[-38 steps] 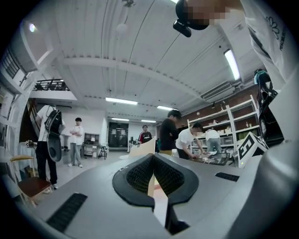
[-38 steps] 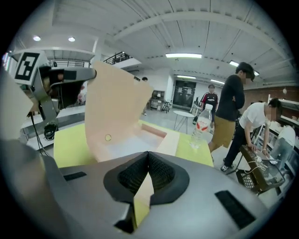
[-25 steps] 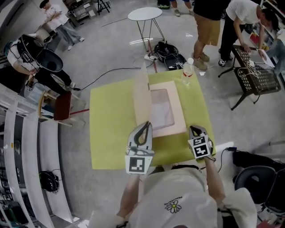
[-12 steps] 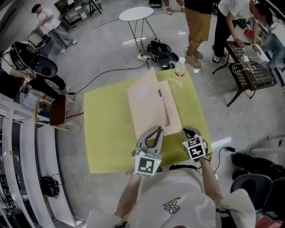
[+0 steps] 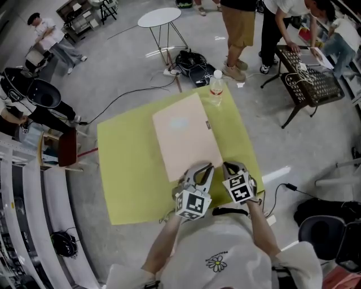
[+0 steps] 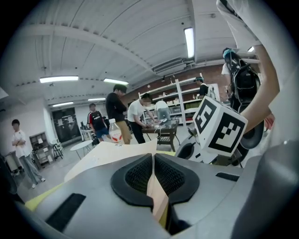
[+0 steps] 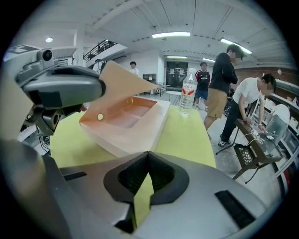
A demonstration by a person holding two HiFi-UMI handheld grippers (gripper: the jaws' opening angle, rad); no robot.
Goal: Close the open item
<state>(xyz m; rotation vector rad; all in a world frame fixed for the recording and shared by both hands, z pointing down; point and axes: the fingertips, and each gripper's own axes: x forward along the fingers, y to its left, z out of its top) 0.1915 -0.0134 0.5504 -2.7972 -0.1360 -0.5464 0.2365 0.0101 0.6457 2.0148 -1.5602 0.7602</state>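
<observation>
A flat pale-pink box (image 5: pixel 186 138) lies on the yellow-green table (image 5: pixel 127 169). In the head view its lid covers the tray almost fully. The right gripper view shows the lid (image 7: pixel 124 79) still raised at an angle over the tray (image 7: pixel 126 119). My left gripper (image 5: pixel 204 168) is shut on the lid's near edge, and the beige lid edge (image 6: pixel 156 196) shows between its pads. That same left gripper (image 7: pixel 65 86) appears at the upper left of the right gripper view. My right gripper (image 5: pixel 231 167) hangs just beside it at the table's near edge, shut and empty (image 7: pixel 148 161).
A water bottle (image 5: pixel 216 84) stands at the table's far edge behind the box. Beyond it are a white round table (image 5: pixel 160 17), a black bag with cables (image 5: pixel 192 59), several standing people and a black mesh table (image 5: pixel 316 84). A chair (image 5: pixel 65 148) stands left of the table.
The lid has swung from upright down to nearly flat over the tray. My left gripper moved right with it, ending close beside the right gripper.
</observation>
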